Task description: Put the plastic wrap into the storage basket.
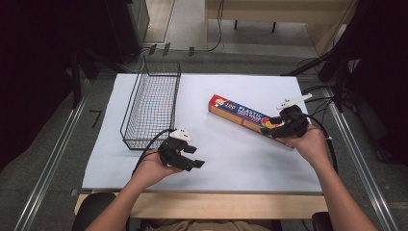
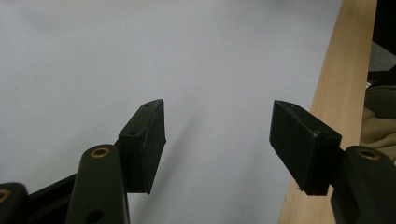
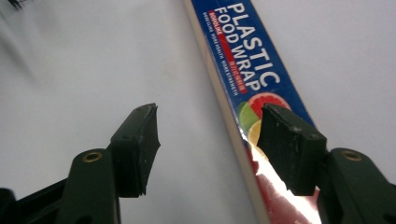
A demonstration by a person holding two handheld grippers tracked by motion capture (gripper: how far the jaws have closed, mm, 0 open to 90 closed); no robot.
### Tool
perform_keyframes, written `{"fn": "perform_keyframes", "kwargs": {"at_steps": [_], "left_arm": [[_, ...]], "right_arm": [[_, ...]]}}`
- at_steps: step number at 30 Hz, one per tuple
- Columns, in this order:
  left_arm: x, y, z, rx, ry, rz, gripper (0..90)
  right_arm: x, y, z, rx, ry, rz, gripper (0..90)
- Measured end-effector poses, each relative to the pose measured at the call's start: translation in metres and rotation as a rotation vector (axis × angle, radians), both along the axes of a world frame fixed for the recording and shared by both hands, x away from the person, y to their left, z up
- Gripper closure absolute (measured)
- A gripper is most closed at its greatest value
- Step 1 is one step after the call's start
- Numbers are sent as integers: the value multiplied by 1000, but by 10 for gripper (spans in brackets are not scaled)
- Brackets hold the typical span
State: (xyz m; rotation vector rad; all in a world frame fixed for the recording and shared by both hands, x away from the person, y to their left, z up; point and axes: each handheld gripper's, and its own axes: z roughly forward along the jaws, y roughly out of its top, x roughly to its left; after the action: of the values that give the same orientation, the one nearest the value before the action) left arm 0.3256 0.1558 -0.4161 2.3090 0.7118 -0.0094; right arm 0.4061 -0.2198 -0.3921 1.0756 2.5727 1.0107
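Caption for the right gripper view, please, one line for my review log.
Open hand-held gripper poised over the plastic wrap box on the white table.

High view looks down from above the person's side; both gripper views skim the white table sheet (image 2: 140,46) closely, shared with it.

Left tool (image 1: 190,159): held in the person's left hand (image 1: 153,168), forearm entering from below; jaws spread wide apart, nothing between them. Right tool (image 1: 270,129): held in the right hand (image 1: 310,143), forearm angled inward; jaws spread wide. The two tools are well apart.
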Motion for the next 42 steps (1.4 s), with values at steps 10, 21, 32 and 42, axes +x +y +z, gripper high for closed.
{"fn": "perform_keyframes", "kwargs": {"at_steps": [10,21,32,42], "left_arm": [[0,-1,-1,2,3,-3,367],[0,-1,-1,-3,3,-1,367],[1,-1,-1,-5,1,-2,367],[1,-1,-2,-4,-1,-8,367]], "right_arm": [[33,13,-4,-64,14,24,302],[62,30,-16,-144,41,54,241],[74,37,-35,-251,90,102,246],[82,38,-48,-258,125,134,283]]}}
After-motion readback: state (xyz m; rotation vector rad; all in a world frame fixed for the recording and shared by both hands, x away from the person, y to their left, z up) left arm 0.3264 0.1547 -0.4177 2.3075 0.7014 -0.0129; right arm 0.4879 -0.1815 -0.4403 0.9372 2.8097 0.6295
